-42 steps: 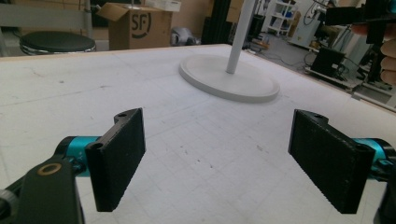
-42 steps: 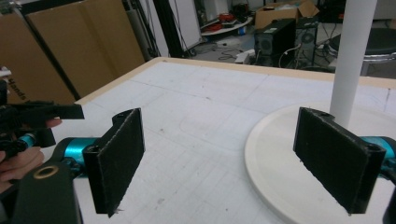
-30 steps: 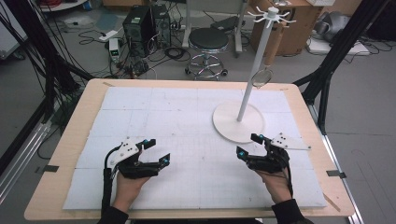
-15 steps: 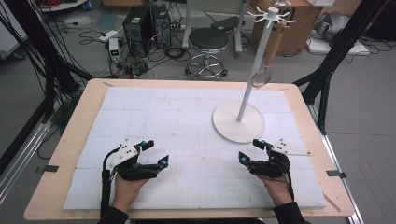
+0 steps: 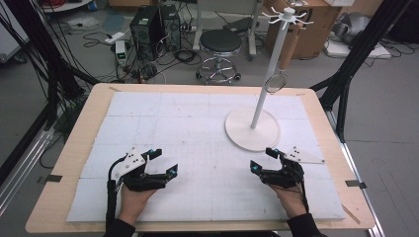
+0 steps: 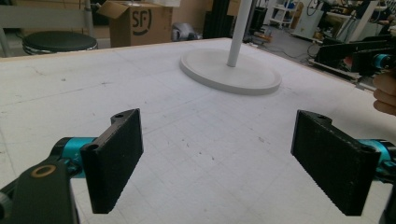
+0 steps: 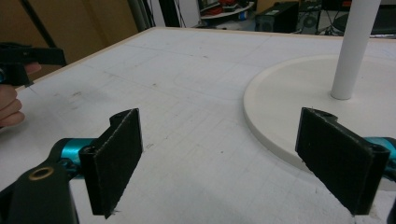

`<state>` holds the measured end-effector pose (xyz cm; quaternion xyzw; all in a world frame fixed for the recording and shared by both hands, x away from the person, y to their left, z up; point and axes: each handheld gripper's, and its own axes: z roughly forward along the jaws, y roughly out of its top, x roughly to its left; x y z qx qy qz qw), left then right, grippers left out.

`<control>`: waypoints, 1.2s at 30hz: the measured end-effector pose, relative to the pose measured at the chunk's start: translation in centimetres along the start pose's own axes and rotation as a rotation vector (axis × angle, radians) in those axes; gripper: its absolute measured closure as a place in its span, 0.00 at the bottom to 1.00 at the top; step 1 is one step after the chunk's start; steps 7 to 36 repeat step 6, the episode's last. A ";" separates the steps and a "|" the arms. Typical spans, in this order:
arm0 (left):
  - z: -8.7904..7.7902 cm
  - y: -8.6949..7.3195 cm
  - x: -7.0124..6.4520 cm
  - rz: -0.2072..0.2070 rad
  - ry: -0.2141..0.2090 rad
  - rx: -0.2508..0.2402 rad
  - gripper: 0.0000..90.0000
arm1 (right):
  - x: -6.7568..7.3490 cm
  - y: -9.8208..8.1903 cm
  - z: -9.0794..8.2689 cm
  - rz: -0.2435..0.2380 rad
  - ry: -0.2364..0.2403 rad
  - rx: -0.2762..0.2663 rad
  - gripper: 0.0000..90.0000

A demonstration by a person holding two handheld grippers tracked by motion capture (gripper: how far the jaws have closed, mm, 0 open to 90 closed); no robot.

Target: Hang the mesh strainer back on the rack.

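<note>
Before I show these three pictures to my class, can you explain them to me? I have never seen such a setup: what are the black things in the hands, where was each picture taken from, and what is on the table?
A person sits at a table covered by a white gridded mat. Each hand holds a hand-operated two-jaw gripper: the left gripper and the right gripper.

The high view comes from a camera above the person, looking down and forward. The other two pictures come from small cameras riding on the grippers, looking out between their black jaws: the left gripper and right gripper.

On the mat stands a white stand: a round base, a tall pole, hooks on top, with a small round strainer-like item hanging from it.

Both grippers are open, jaws wide apart, holding nothing.
</note>
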<state>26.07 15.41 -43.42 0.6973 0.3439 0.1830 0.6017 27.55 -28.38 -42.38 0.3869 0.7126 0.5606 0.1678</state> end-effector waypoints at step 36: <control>0.1 0.0 -0.1 0.005 0.000 0.003 0.19 | -0.2 0.0 0.0 0.014 -0.002 -0.009 0.16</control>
